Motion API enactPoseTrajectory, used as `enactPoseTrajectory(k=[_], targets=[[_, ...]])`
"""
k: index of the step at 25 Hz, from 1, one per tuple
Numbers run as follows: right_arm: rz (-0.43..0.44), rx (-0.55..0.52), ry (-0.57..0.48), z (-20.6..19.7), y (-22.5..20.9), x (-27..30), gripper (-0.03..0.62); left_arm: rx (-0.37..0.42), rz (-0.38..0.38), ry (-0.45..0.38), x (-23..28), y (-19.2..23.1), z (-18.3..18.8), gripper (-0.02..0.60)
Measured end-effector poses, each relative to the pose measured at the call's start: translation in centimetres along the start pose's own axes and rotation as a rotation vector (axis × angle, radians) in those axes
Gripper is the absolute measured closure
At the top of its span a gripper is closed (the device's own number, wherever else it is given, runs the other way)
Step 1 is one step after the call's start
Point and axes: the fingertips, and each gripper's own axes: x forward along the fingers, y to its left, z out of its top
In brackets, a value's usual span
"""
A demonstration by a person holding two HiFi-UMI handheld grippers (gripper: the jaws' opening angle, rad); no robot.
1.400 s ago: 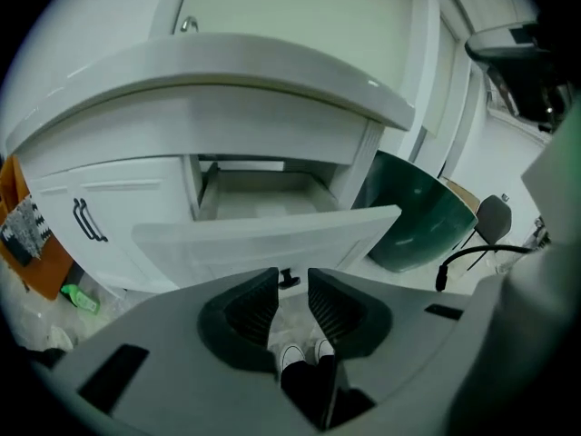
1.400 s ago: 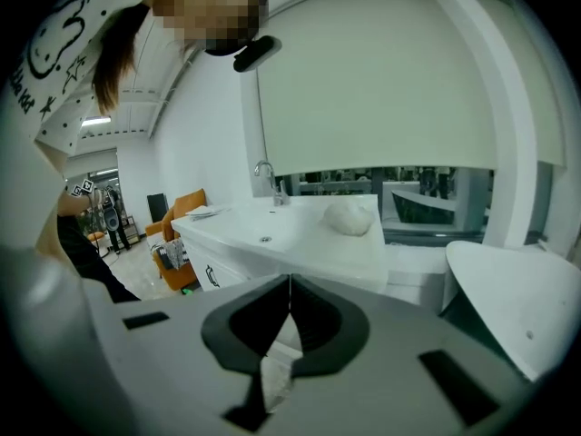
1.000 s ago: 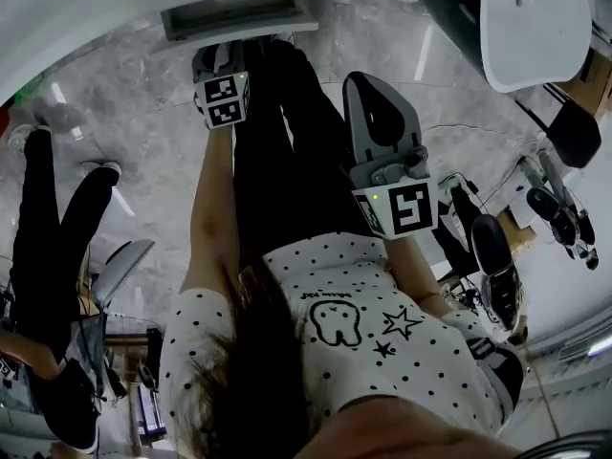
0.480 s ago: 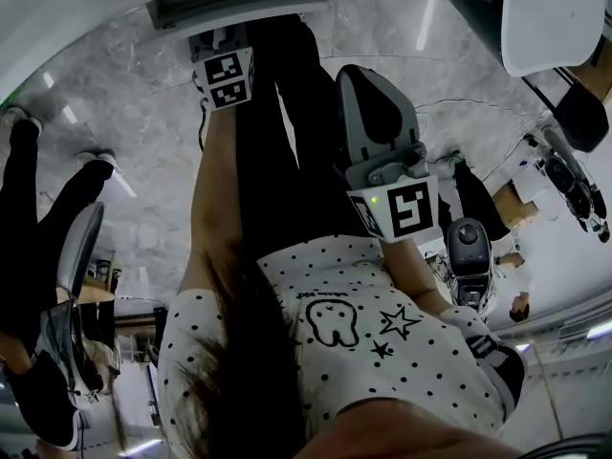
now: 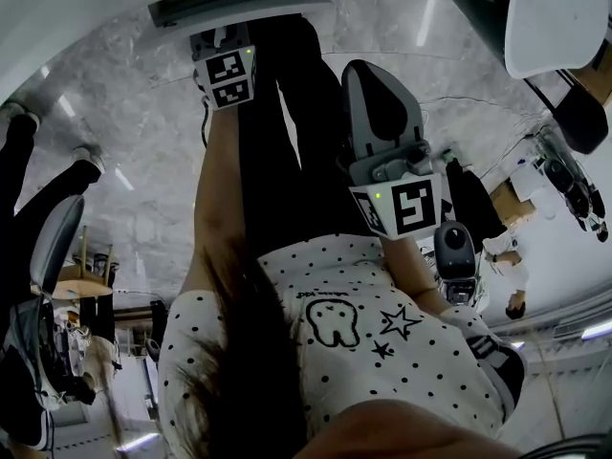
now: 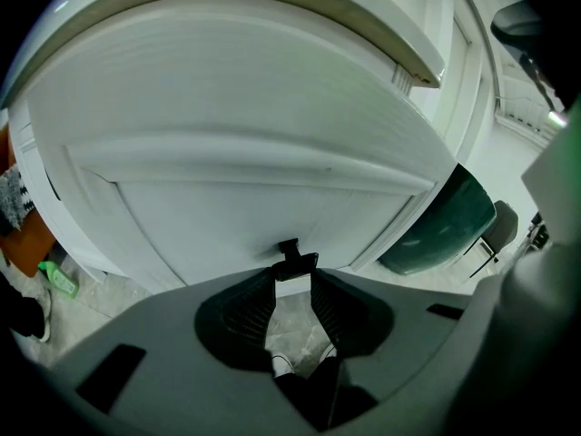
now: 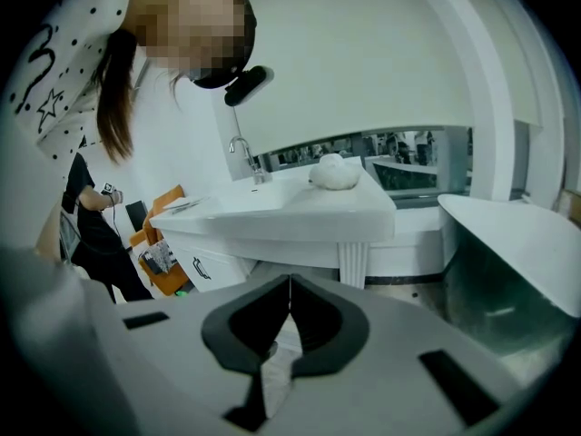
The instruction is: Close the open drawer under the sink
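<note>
i judge the step in hand to be the start of the push. the drawer [image 6: 245, 189] is not yet closed. in the head view its open top shows at the far end, sticking out from under the white counter [image 6: 272, 12], beyond my feet. in the left gripper view its front fills most of the picture, very near.

the drawer front is a plain white panel with a raised frame. it looks smooth and clean, and i think it should slide without much force.

the left gripper [image 6: 292, 280] points down at this front with its jaws wide apart. the right gripper [image 7: 289, 289] is off to the right, away from the drawer. its jaws are together and hold nothing, and it has no part in this step.

the small black handle [image 6: 290, 254] sits low on the panel, just at the tips of the left jaws. i cannot tell if they touch it.

the next move calls for a straight push on the front near the handle, away from me, until the front is flush under the counter. a push off to one side could jam the drawer.
</note>
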Motion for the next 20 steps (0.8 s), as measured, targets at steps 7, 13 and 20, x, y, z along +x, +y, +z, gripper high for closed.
enactPoseTrajectory(k=[7, 13, 20], targets=[[0.013, -0.01, 0.01, -0.26, 0.07, 0.32, 0.579, -0.021, 0.007, -0.01, -0.17, 0.2, -0.31, 0.463], [0.016, -0.014, 0.013, -0.19, 0.1, 0.24, 0.579, -0.029, 0.008, -0.012, -0.33, 0.15, -0.24, 0.463], [0.015, -0.011, 0.022, -0.86, 0.11, 0.28, 0.579, -0.019, 0.005, -0.011, -0.13, 0.21, -0.38, 0.463]])
